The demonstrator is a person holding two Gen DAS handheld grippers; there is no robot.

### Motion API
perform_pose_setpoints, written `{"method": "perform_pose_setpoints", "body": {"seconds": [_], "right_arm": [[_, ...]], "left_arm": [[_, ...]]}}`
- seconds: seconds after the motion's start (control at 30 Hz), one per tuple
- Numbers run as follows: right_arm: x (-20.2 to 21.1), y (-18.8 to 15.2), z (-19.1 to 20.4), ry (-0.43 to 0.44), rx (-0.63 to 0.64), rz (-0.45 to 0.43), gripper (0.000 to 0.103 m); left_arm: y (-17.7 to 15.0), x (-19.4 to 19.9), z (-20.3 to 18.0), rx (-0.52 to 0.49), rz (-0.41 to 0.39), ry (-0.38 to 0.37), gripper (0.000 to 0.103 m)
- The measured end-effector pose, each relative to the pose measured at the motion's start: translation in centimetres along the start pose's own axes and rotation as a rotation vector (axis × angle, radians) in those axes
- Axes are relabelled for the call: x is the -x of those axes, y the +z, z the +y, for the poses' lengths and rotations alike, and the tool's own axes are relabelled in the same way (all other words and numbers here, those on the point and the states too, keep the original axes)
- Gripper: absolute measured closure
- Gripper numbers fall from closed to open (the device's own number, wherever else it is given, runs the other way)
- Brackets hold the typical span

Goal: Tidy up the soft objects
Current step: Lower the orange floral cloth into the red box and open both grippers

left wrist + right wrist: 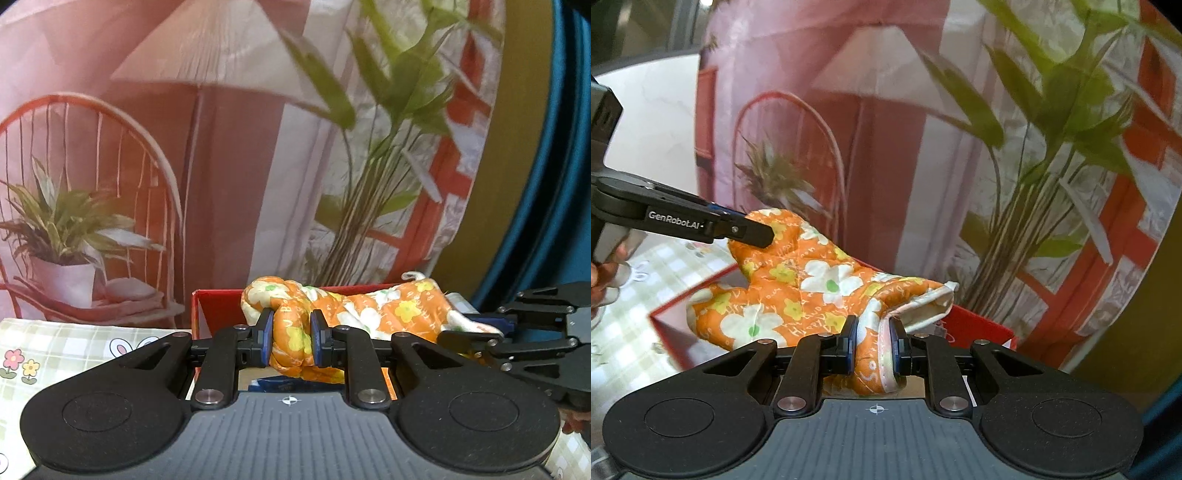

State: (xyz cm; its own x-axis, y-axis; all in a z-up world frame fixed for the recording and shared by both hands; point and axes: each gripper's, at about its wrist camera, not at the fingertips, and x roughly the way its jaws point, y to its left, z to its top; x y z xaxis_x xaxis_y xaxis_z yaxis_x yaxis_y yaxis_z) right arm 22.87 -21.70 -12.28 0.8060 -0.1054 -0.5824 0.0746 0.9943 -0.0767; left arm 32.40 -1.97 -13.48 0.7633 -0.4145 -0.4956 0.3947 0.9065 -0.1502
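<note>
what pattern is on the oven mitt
Orange with white and yellow flowers on the oven mitt; the right wrist view shows it best.

The right gripper [872, 345] pinches the cuff of an orange floral oven mitt [798, 291] above a red box [979, 326]

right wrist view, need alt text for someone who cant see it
The right gripper pinches the cuff end of an orange floral oven mitt above a red box. The left gripper grips the mitt's far end, before a printed backdrop of a lamp and plants.
</note>
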Motion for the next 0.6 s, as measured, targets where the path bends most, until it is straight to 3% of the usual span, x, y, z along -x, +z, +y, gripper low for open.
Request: {"method": "perform_pose_setpoints", "body": {"seconds": [0.27, 0.47, 0.6], "right_arm": [[-5.0, -1.0, -1.5, 0.013, -0.158, 0.125, 0.087], [-6.8, -1.7, -1.2, -0.003, -0.198, 0.186, 0.088], [-7.5, -2.0, -1.2, -0.025, -0.223, 0.208, 0.088]], "left_arm": [[-0.4, -3.2, 0.0, -0.025, 0.080, 0.018, 0.081], [-0.9, -4.5, -0.3, -0.067, 0.114, 0.029, 0.080], [-1.1, -4.7, -0.1, -0.061, 0.126, 0.040, 0.060]]}}
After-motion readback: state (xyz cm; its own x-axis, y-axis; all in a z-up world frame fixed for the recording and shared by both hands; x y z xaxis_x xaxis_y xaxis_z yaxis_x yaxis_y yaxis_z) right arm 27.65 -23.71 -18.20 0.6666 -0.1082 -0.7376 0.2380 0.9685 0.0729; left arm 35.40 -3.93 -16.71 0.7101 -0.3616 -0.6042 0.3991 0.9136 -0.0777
